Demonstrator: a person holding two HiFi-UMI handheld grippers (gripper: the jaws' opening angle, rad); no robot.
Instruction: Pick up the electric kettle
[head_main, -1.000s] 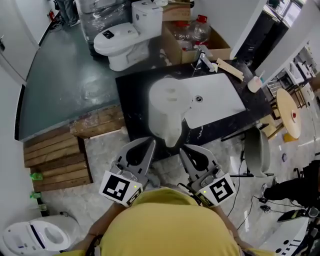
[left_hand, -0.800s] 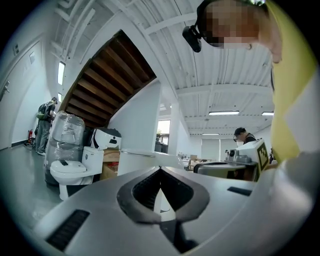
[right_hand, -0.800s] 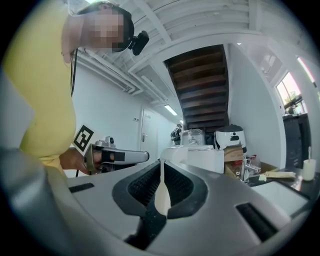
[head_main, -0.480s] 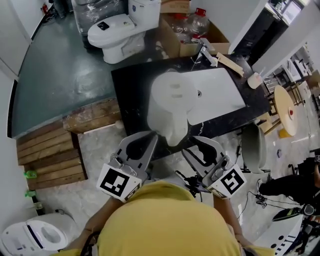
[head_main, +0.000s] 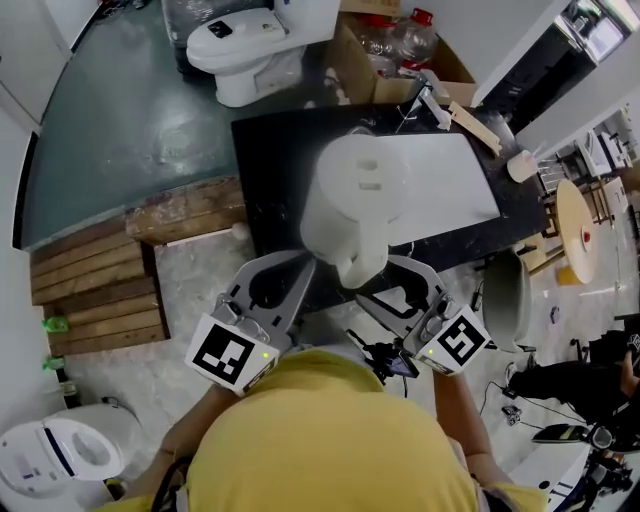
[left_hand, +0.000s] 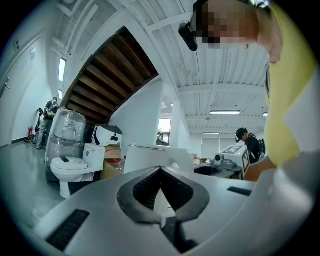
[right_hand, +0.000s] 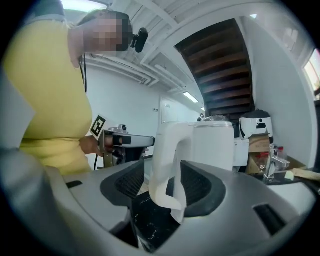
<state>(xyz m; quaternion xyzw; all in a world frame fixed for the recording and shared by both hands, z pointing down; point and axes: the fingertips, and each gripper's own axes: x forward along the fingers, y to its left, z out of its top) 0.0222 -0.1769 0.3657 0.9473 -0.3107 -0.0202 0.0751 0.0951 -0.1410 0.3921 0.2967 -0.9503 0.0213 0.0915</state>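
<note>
Kettle (head_main: 352, 200): white, upright on the black table (head_main: 270, 170), at its front edge. From the head view it sits just left of the white sink (head_main: 450, 185) and overlaps the sink's left rim. Handle (head_main: 362, 265) faces the person.

Right gripper (head_main: 388, 282): jaws have just been opening and are now spread wide, with the handle between them. Right gripper view shows the white handle running down between the two dark pads (right_hand: 129, 181). It's close to the pad on that view's right, with a clear gap to the other. No squeeze visible, so the handle is framed, not gripped. Black table surface shows under the handle. Kettle body is straight ahead of the jaws.

Left gripper (head_main: 300, 268): jaws pressed together at the tips, nothing held. It sits just left of the handle, close to the kettle's lower side. Can't tell if it touches. Left gripper view only shows the kettle's white body beyond the closed tips, through the loop between the pads.

Surroundings:
- toilet (head_main: 240, 40) on the floor beyond the table
- cardboard box (head_main: 355, 85) with bottles (head_main: 415, 25) next to the toilet
- wooden pallet (head_main: 95, 290) on the floor left of the table
- second toilet (head_main: 55, 450) at bottom left
- person's yellow shirt (head_main: 320, 440) fills the bottom of the head view
</note>
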